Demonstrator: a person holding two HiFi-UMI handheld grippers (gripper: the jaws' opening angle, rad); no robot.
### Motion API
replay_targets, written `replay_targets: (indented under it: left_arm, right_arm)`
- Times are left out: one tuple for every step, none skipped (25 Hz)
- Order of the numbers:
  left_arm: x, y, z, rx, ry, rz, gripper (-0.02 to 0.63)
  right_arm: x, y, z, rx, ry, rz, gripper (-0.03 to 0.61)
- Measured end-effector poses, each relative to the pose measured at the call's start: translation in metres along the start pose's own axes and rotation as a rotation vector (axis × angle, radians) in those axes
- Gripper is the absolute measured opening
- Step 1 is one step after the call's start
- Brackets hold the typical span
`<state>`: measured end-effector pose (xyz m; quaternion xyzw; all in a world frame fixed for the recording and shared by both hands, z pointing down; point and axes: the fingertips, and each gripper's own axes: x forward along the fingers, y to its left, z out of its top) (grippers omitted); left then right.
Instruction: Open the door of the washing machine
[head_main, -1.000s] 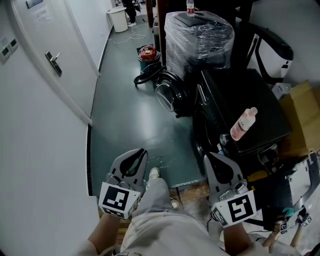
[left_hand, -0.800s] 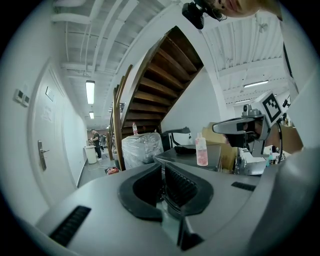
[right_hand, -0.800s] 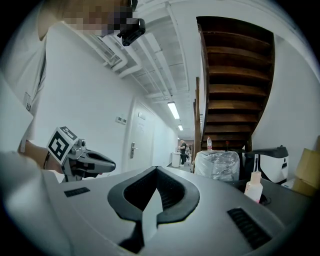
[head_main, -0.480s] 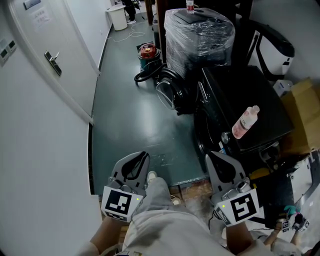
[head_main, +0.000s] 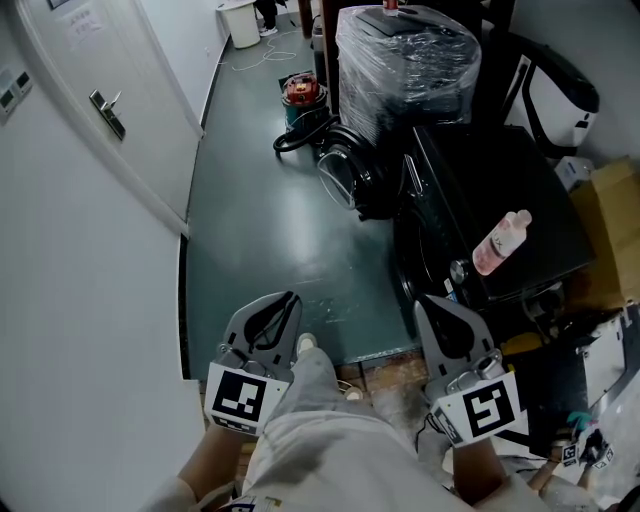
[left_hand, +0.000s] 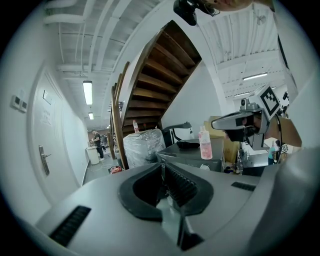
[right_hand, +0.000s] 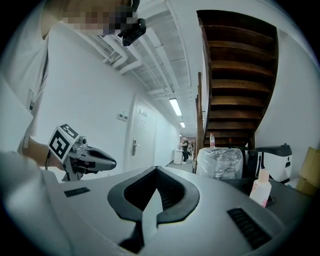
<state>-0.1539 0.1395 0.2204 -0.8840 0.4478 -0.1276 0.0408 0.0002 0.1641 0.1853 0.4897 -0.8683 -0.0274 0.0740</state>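
Nothing notable shifted since earlier frames: left gripper (head_main: 288, 300) and right gripper (head_main: 422, 302) hung clenched, empty, by the person's knees, likely kept clear of the door's swing. Right of them stood the washer (head_main: 470, 190); its round door (head_main: 345, 180) seemingly stood swung out over the floor.

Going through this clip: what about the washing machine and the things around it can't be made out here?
- Washing machine front: head view, steep angle and black surface; no door handle can be made out.
- Its lower front: left gripper view, hidden behind the left tool.
- Most of it: right gripper view, hidden behind the right tool.
- Bottle label: every view, too small to read.
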Motion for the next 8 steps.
replay_targets:
  left_arm:
    - [0.0006,0.0006,0.0002,0.002,0.0,0.0,0.039]
    - [0.0015,0.0014,0.0004,0.004,-0.002,0.0,0.038]
    - [0.0026,0.0021,0.0007,0.005,-0.004,0.0,0.04]
    - [0.0039,0.0024,0.001,0.007,-0.007,-0.001,0.039]
    - [0.0051,0.0025,0.0011,0.008,-0.009,-0.002,0.039]
    - [0.0061,0.0022,0.0009,0.01,-0.009,-0.005,0.038]
    - [0.0069,0.0019,0.0005,0.011,-0.009,-0.008,0.04]
    - [0.0076,0.0015,0.0,0.012,-0.007,-0.011,0.038]
  right_arm:
    - [0.0011,-0.0001,0.0,-0.008,0.001,-0.001,0.023]
    - [0.0022,-0.0002,0.0001,-0.016,0.001,-0.002,0.023]
    - [0.0033,-0.0004,0.0002,-0.022,0.0,-0.002,0.023]
    - [0.0041,-0.0005,-0.0001,-0.025,0.0,-0.003,0.023]
    - [0.0046,-0.0006,-0.0007,-0.025,0.0,-0.003,0.023]
    - [0.0049,-0.0005,-0.0014,-0.023,0.002,-0.004,0.023]
    - [0.0049,-0.0003,-0.0021,-0.021,0.005,-0.005,0.023]
    - [0.0049,0.0,-0.0029,-0.019,0.008,-0.006,0.023]
